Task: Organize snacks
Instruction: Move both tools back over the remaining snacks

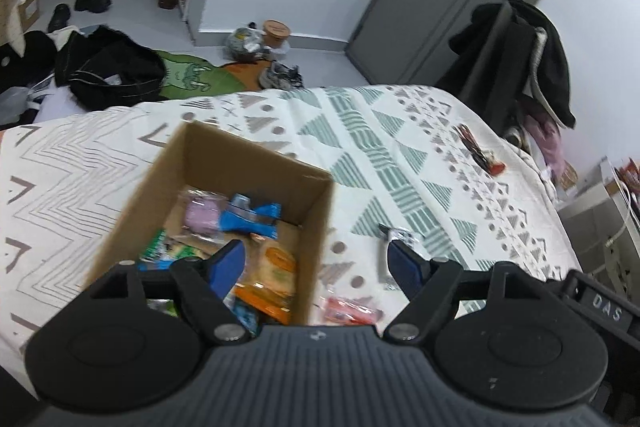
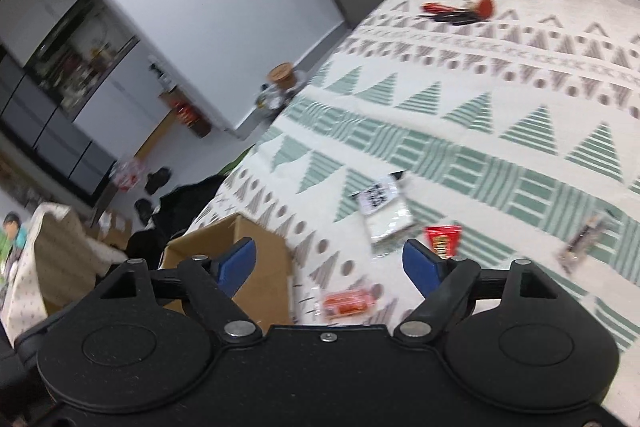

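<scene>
— Both grippers, left (image 1: 316, 259) and right (image 2: 330, 259), gape empty. Snacks?
— Crinkly packets fill the cardboard box (image 1: 208, 163) on the woven cloth (image 1: 400, 147); only the right view shows a red sachet (image 2: 442, 241).

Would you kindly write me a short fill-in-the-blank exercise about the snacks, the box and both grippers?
1. The blue packet lies inside the ____ box.
2. The orange packet lies on the patterned ____, outside the box.
3. The left gripper and the right gripper both have their jaws ____.

Missing words: cardboard; cloth; open
</scene>
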Demonstrator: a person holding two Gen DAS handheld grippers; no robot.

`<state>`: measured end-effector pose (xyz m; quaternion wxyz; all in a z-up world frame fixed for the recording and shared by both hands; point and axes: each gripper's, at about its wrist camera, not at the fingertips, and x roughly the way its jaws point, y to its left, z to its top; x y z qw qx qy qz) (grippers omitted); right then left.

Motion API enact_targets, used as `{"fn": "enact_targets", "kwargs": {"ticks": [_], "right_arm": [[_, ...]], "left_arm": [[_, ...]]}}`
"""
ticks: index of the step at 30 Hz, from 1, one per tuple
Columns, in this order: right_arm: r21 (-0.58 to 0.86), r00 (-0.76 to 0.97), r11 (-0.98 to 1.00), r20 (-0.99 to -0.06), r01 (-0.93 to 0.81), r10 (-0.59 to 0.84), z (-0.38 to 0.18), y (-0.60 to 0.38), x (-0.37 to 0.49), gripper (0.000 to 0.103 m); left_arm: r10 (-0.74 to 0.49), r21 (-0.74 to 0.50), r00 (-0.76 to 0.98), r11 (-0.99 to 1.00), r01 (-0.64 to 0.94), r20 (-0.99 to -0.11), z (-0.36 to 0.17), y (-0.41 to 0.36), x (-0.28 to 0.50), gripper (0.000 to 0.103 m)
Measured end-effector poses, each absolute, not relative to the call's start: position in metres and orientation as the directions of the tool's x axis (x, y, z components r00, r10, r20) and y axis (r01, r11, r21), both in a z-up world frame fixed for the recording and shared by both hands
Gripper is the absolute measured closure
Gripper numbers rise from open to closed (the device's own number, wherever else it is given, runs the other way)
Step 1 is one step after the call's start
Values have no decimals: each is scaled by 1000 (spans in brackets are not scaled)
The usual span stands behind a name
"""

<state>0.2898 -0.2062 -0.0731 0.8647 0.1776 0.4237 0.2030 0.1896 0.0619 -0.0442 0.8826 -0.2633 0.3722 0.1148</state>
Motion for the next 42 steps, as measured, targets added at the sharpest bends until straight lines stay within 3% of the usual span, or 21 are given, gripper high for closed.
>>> {"fn": "enact_targets", "kwargs": {"ticks": [14,30,42], "right_arm": [[552,603,830,-634,-85,484,-73,-279,295,23],[556,607,803,-720,213,337,-121,-344,306,23],[604,567,719,-744,344,354,-154,-367,315,35]], "left_arm": [[-24,-354,682,868,-349,-731,-47,-4,207,26],[-57,-352,682,886,-303,-729,-63,-62,233,27],[-108,-354,639,895,-272,-762,-103,-91,261,39]]}}
